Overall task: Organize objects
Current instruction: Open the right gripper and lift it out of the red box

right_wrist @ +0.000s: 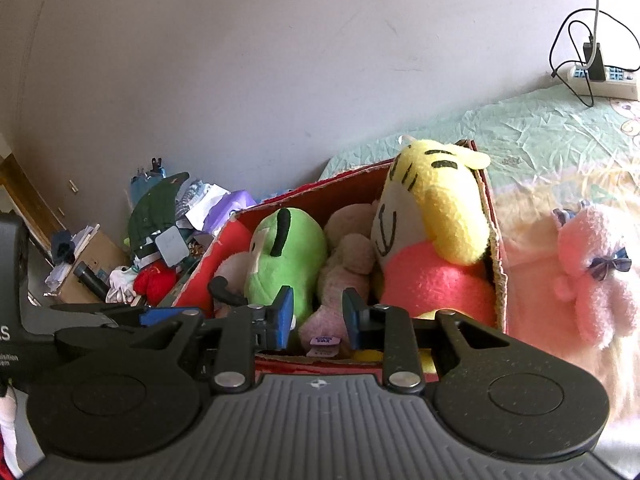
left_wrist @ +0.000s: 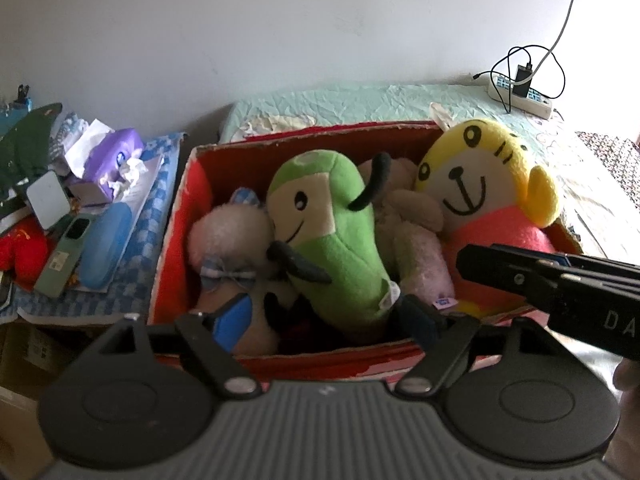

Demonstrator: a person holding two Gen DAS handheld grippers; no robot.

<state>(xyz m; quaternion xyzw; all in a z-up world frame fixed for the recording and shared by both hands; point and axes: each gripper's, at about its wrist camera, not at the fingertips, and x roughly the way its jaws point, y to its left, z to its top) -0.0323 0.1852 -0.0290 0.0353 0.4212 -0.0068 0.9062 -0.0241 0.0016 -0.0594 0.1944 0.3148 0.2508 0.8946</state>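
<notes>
The pale plush [left_wrist: 416,248] lies mostly buried between its neighbours, face hidden.

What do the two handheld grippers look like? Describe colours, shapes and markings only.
Both match. The left gripper and the right gripper each have a grey ribbed body, two round black discs, black linkage arms with silver pivot screws, and blue finger pads. White lettering marks the right gripper's black side. No cables or sleeves show.

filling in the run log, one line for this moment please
stage: toys boxed | red box: green plush, yellow plush inside | pink plush: outside, right of box | left hand-held gripper: open, empty | right hand-held gripper: open, empty
</notes>
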